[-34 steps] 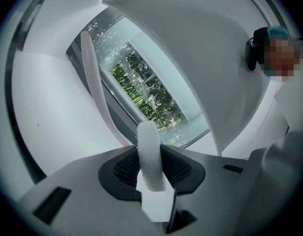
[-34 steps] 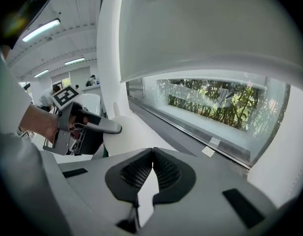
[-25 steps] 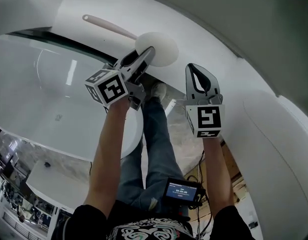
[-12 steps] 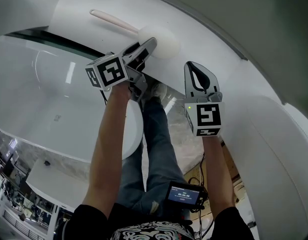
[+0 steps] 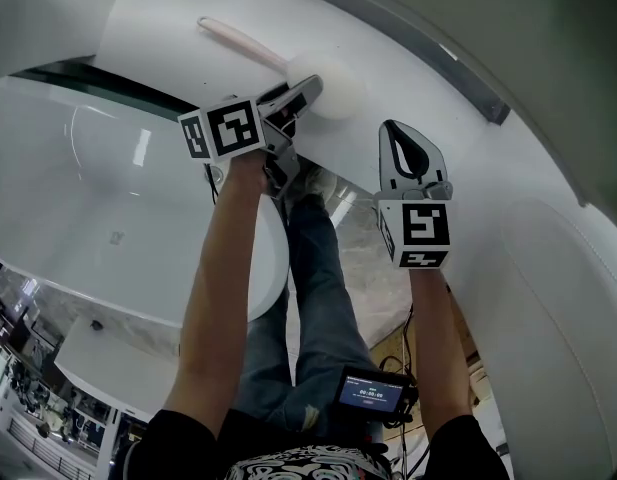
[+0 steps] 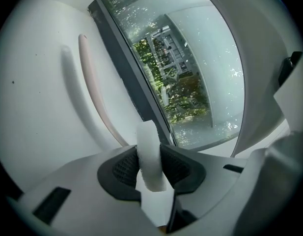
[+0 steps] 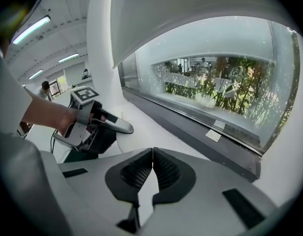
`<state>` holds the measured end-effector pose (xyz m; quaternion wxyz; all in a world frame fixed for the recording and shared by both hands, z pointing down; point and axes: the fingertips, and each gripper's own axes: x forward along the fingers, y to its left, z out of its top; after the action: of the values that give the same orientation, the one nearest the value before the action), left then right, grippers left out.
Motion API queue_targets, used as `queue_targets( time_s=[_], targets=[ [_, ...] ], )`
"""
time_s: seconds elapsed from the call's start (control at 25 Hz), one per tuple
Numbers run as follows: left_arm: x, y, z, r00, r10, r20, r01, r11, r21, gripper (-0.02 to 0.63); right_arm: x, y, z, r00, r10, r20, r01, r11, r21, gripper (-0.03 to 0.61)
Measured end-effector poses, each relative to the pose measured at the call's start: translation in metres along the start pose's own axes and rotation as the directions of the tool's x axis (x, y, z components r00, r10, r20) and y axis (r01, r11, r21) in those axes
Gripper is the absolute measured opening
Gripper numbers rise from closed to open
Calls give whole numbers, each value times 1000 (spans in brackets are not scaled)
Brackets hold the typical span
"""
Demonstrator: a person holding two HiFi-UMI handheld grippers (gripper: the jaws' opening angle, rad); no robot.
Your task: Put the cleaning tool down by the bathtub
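The cleaning tool has a round white sponge head (image 5: 336, 88) and a long pale pink handle (image 5: 240, 41). Its handle stretches away over the white ledge (image 5: 168, 28) behind the bathtub (image 5: 98, 198). My left gripper (image 5: 306, 94) is shut on the near edge of the sponge head. In the left gripper view the white pad (image 6: 149, 154) sits pinched between the dark pads, and the handle (image 6: 95, 90) runs off close above the ledge, throwing a shadow on it. To its right, my right gripper (image 5: 396, 133) hangs apart from the tool, shut (image 7: 152, 167) and holding nothing.
A dark window frame (image 6: 136, 90) runs along the ledge, with glass and greenery behind it. A curved white wall (image 5: 548, 268) rises at the right. The person's jeans-clad legs (image 5: 313, 298) and a small screen device (image 5: 370, 391) show below. The left gripper (image 7: 95, 124) shows in the right gripper view.
My left gripper has carried the tool further away and to the right along the ledge. The right gripper has shifted slightly right and stays shut.
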<state>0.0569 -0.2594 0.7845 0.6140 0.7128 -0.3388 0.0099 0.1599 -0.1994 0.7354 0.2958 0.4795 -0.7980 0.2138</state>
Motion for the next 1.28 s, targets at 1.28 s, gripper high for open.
queue_targets(
  time_s=[1.28],
  targets=[
    [14,25,-5,969,245,-23,-245,969,22,150,6,5,-30,996,60,-70,-54,995,88,28]
  ],
)
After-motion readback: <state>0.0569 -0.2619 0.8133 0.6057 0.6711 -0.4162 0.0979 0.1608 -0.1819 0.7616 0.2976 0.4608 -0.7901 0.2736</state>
